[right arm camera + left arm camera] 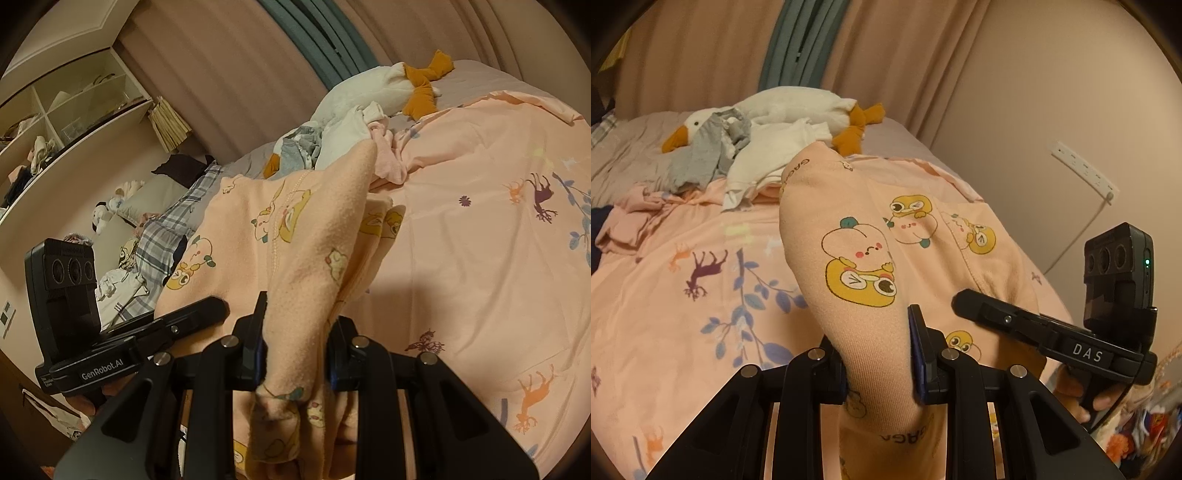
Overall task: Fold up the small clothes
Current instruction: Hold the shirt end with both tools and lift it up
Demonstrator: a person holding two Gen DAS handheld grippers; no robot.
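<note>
Both hand-held tools pinch the same peach printed garment [871, 236]. At the bottom centre of the left wrist view, the left gripper [881, 360] has its pads pressed on a bunched band of the cloth, near lettering that looks like a waistband or cuff, though the fisheye makes that hard to confirm. At the bottom centre of the right wrist view, the right gripper [295, 354] clamps another gathered edge, with the fleecy inner side turned outward.

Between the two, the garment hangs lifted above the pink bedspread [665, 295], and it fills the middle of both frames. At the upper left of the left view, unfolded grey and white clothes [738, 155] lie heaped against a plush goose [798, 105].

I judge this to be the lift-and-spread step, before any fold. Next, the held edges need drawing apart to take out the slack. Then the piece should go down flat on a bare part of the bedspread, well apart from the heap.
</note>
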